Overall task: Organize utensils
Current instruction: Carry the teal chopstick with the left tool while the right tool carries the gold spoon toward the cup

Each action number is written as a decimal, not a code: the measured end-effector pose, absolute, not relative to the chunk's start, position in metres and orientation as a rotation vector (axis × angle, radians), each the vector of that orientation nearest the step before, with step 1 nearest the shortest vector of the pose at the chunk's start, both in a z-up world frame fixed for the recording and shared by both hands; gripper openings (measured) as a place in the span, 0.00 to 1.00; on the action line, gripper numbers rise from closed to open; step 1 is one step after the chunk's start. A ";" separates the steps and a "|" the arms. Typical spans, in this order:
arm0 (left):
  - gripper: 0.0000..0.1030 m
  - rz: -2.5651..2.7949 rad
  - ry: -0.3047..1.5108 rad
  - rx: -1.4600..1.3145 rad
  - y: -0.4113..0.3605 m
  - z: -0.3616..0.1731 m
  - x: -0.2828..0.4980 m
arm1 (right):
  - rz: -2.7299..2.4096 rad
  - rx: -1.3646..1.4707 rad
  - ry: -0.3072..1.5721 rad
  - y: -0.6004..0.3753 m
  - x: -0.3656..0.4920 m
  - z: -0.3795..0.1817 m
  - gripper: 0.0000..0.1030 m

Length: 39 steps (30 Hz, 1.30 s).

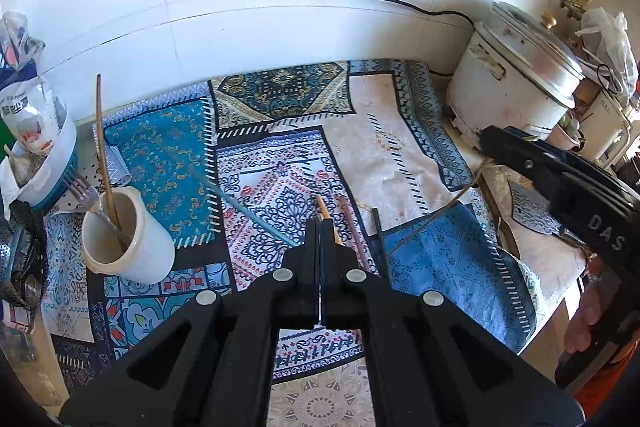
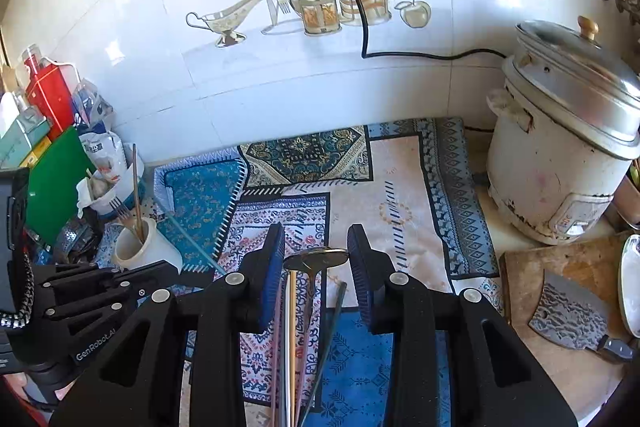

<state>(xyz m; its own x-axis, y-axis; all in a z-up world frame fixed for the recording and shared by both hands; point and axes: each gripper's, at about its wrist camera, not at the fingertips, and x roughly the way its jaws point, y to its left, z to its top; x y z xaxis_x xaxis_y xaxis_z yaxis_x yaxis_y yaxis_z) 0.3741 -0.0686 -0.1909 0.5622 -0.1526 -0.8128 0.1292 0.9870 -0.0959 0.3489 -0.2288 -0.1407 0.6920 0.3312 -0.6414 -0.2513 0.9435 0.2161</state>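
Observation:
A cream ceramic holder (image 1: 128,239) stands at the left on the patterned mat (image 1: 280,147), holding a fork (image 1: 82,189) and a wooden stick (image 1: 105,151). My left gripper (image 1: 321,227) is shut on a wooden chopstick (image 1: 325,211) near the mat's middle. More sticks (image 1: 352,227) and a thin teal rod (image 1: 240,205) lie beside it. In the right wrist view, my right gripper (image 2: 316,247) is open above a metal spoon (image 2: 316,259) and a bundle of sticks (image 2: 294,327). The holder (image 2: 146,247) sits far left there.
A white rice cooker (image 2: 560,163) stands at the right, with a cleaver (image 2: 576,319) on a wooden board (image 2: 560,307) in front. Bags, boxes and a green board (image 2: 52,179) crowd the left. A tiled wall (image 1: 200,7) backs the counter; a black cord (image 2: 360,7) hangs down it.

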 end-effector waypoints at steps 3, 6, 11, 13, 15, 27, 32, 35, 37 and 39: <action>0.06 -0.143 1.001 -0.060 -0.054 -0.200 0.381 | 0.327 0.116 0.731 -0.228 0.347 -0.138 0.29; 0.20 -0.099 1.044 -0.087 -0.038 -0.213 0.386 | 0.328 0.118 0.727 -0.229 0.345 -0.135 0.29; 0.41 -0.018 1.089 -0.130 -0.011 -0.240 0.389 | 0.319 0.120 0.728 -0.233 0.345 -0.135 0.29; 0.42 0.010 1.129 -0.160 -0.003 -0.256 0.394 | 0.315 0.123 0.732 -0.234 0.347 -0.136 0.29; 0.42 0.021 1.172 -0.208 0.003 -0.273 0.402 | 0.311 0.124 0.739 -0.235 0.348 -0.138 0.29; 0.42 0.170 1.247 -0.267 -0.007 -0.343 0.468 | 0.272 0.139 0.783 -0.251 0.351 -0.150 0.29; 0.17 0.196 1.220 -0.148 -0.019 -0.345 0.468 | 0.254 0.154 0.790 -0.260 0.346 -0.152 0.29; 0.07 0.141 1.236 -0.138 -0.021 -0.345 0.459 | 0.249 0.161 0.790 -0.260 0.346 -0.153 0.29; 0.04 0.091 1.260 -0.139 -0.022 -0.345 0.450 | 0.249 0.168 0.791 -0.260 0.348 -0.153 0.29; 0.04 0.020 1.293 -0.148 -0.024 -0.345 0.436 | 0.256 0.176 0.792 -0.258 0.349 -0.154 0.29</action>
<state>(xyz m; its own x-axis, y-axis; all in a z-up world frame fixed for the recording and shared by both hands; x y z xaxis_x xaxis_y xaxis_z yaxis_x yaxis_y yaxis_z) 0.4359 -0.0238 -0.3448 0.2758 -0.0682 -0.9588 -0.0973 0.9904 -0.0984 0.3487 -0.2580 -0.1538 0.6742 0.2920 -0.6784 -0.1611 0.9546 0.2508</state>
